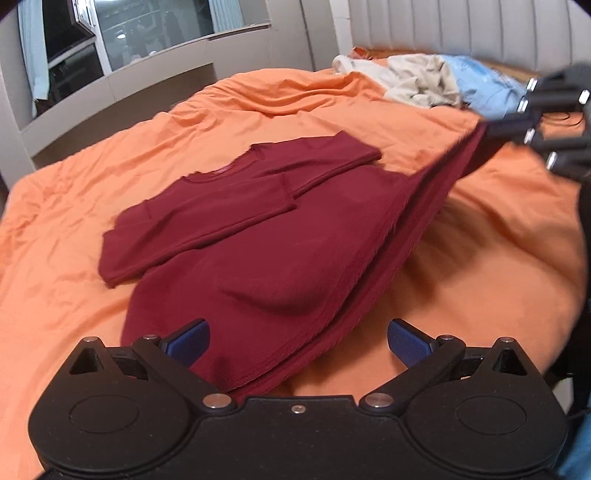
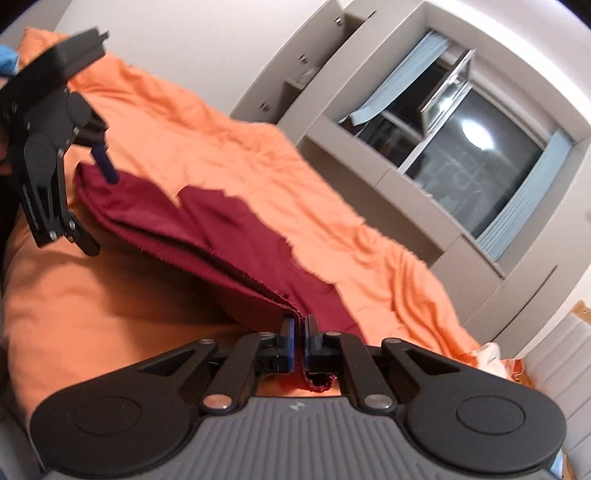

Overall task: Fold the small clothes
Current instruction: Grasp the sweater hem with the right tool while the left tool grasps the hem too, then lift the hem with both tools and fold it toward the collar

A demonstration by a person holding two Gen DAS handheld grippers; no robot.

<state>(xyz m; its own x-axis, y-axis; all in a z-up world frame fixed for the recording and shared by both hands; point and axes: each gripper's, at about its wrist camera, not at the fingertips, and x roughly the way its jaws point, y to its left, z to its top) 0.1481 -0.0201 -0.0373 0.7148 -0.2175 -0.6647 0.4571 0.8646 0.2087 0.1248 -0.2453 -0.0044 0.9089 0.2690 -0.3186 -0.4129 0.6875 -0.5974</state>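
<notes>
An orange duvet point(image 1: 258, 107) covers the bed, rumpled into soft ridges, with a padded pale headboard point(image 1: 461, 26) behind it. At the far end lies a loose heap of beige and light blue clothes point(image 1: 436, 79). Beside the bed stands grey built-in shelving, and a dark window point(image 2: 476, 155) with pale blue blinds reflects a ceiling lamp.

The maroon long-sleeved top point(image 1: 258, 240) lies in the middle of the bed, both sleeves folded across its chest. One side of its hem is lifted off the duvet and stretched taut toward the right hand-held gripper point(image 2: 300, 334), whose blue pads are pressed together on the fabric edge; a scrap of the hem hangs through behind them. The left hand-held gripper point(image 1: 298, 338) hovers just over the near hem with its fingers spread wide, holding nothing.

In the left wrist view the right tool is blurred and cut off by the frame edge. The duvet beneath the raised cloth lies in shadow. The hands holding the tools are barely visible.
</notes>
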